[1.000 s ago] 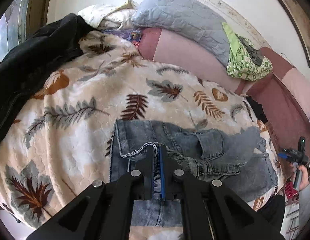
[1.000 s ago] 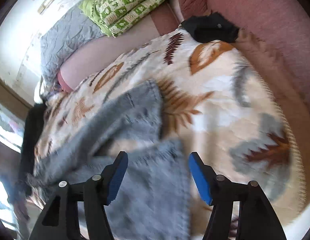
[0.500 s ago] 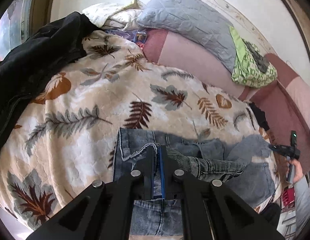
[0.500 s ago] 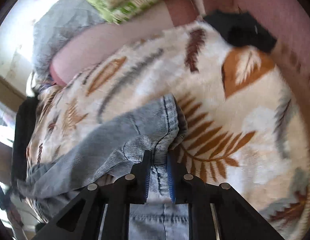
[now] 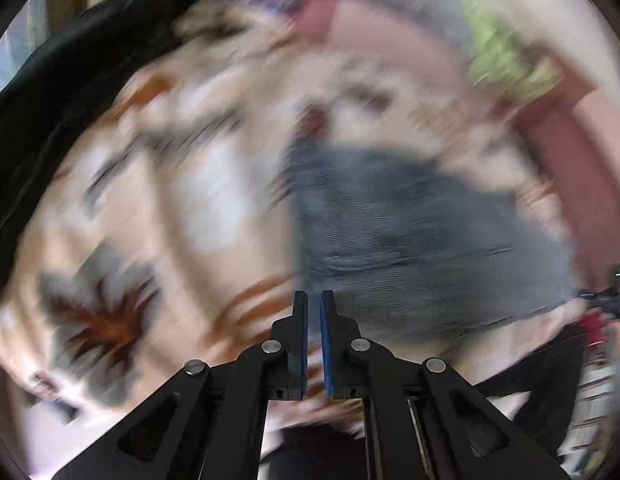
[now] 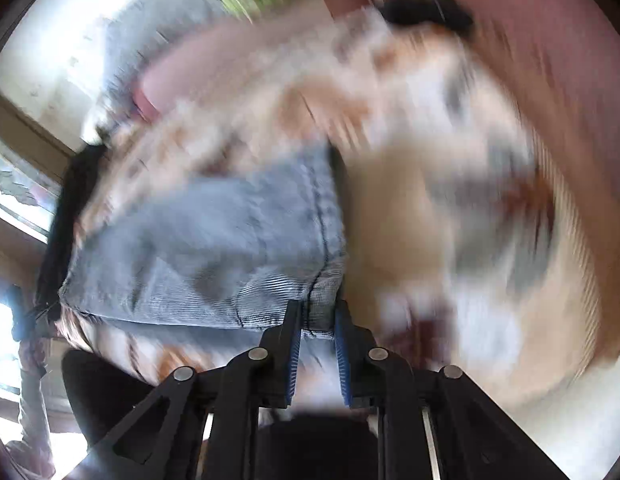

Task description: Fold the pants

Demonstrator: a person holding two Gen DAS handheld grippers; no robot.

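Observation:
Both views are motion-blurred. The blue denim pants lie in a folded heap on the leaf-print blanket, ahead and right of my left gripper. Its jaws are nearly together with a thin gap and nothing between them. In the right wrist view the pants spread to the left. My right gripper has denim between its blue pads at the pants' near right corner.
A black garment lies at the blanket's left. A grey pillow and a green patterned cloth rest on the pink sofa back. A small black item sits at the far blanket edge.
My left gripper has let go of the pants' edge and pulled back towards the left. The pants now lie further folded over. My right gripper keeps its hold on the denim.

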